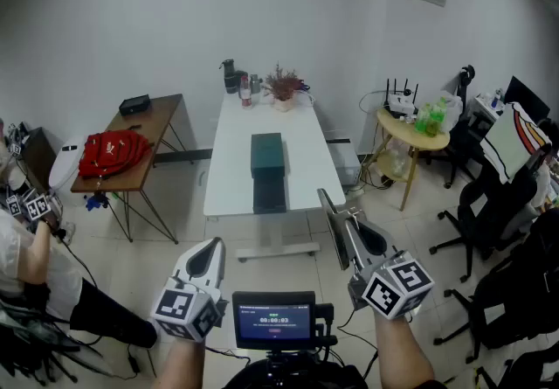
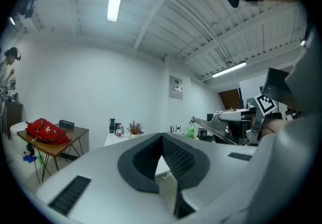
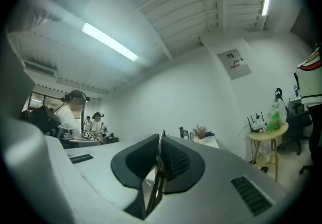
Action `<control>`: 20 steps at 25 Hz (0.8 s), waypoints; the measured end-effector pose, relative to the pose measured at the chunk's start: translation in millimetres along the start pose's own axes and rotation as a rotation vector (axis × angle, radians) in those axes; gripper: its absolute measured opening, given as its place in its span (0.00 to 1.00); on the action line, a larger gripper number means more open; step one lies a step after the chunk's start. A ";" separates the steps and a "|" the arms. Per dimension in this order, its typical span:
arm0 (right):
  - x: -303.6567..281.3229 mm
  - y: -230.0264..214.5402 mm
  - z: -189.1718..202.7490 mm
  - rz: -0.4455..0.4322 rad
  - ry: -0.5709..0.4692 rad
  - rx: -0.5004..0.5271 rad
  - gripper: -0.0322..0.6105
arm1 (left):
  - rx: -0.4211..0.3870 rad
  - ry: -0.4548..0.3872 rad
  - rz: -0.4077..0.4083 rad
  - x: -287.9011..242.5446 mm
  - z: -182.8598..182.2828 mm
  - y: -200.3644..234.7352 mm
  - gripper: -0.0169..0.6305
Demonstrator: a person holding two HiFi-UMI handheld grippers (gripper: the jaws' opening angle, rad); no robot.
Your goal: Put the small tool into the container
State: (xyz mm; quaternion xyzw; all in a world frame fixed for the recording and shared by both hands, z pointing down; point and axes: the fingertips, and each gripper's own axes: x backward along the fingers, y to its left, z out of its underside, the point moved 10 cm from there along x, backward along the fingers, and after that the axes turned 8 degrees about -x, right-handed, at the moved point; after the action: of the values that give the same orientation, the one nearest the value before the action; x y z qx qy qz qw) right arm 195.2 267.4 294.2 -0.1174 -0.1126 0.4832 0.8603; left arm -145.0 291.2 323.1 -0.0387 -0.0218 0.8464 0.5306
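Note:
A dark green box-shaped container (image 1: 267, 154) lies mid-way along the white table (image 1: 229, 160), with a darker flat part (image 1: 269, 195) just in front of it. Both grippers hang level in the air well short of the table's near end. My right gripper (image 1: 336, 219) (image 3: 160, 140) is shut on a thin flat tool (image 3: 157, 177) that stands edge-on between its pads and shows as a dark blade (image 1: 329, 208) in the head view. My left gripper (image 1: 213, 246) (image 2: 162, 138) has its fingertips together with nothing between them.
Bottles and a potted plant (image 1: 281, 84) stand at the table's far end. A wooden side table with a red backpack (image 1: 113, 152) is at left, a seated person (image 1: 31, 247) nearer. A round yellow table (image 1: 412, 129) and office chairs (image 1: 493, 204) crowd the right. A small screen (image 1: 273, 320) sits between my hands.

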 end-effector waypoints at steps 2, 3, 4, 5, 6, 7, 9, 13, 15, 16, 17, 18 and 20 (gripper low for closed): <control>-7.2 8.5 1.5 -0.003 0.008 0.005 0.09 | 0.001 0.001 0.001 1.5 1.8 6.7 0.07; -10.8 12.0 3.3 -0.004 0.010 0.005 0.09 | 0.002 0.001 0.001 2.2 2.7 10.7 0.07; -14.6 15.2 5.8 -0.004 0.010 0.005 0.09 | 0.002 0.002 0.001 3.1 3.8 15.3 0.07; -18.5 19.0 8.3 -0.004 0.010 0.005 0.09 | 0.002 0.002 0.001 4.4 4.9 20.4 0.07; -22.2 23.6 11.0 -0.003 0.011 0.006 0.09 | 0.002 0.003 0.003 6.5 6.3 25.9 0.07; -25.4 28.7 14.1 -0.001 0.010 0.005 0.09 | 0.002 0.003 0.005 9.3 7.9 31.6 0.07; -31.5 40.4 19.9 0.002 0.009 0.009 0.09 | 0.000 -0.002 0.007 15.2 11.3 43.8 0.07; -51.2 60.2 32.9 0.008 0.004 0.000 0.09 | 0.004 -0.011 0.008 18.2 18.6 70.4 0.07; -63.7 65.1 40.6 0.009 0.010 -0.025 0.09 | 0.007 -0.007 0.017 17.1 21.9 81.5 0.07; -70.9 65.7 42.9 0.007 0.014 -0.030 0.09 | 0.009 -0.007 0.019 14.7 23.4 86.8 0.07; -78.8 64.8 44.4 0.005 0.017 -0.030 0.09 | 0.010 -0.009 0.019 10.2 25.3 92.1 0.07; -87.9 62.4 45.7 0.005 0.020 -0.027 0.09 | 0.009 -0.011 0.019 3.4 27.6 97.8 0.07; -111.5 53.3 48.6 0.006 0.026 -0.029 0.09 | 0.005 -0.007 0.015 -16.2 31.7 111.2 0.07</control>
State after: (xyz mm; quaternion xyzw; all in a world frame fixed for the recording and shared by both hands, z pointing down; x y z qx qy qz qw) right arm 80.8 203.3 314.7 -0.1364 -0.1081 0.4824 0.8585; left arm -240.5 228.2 346.7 -0.0346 -0.0210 0.8507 0.5241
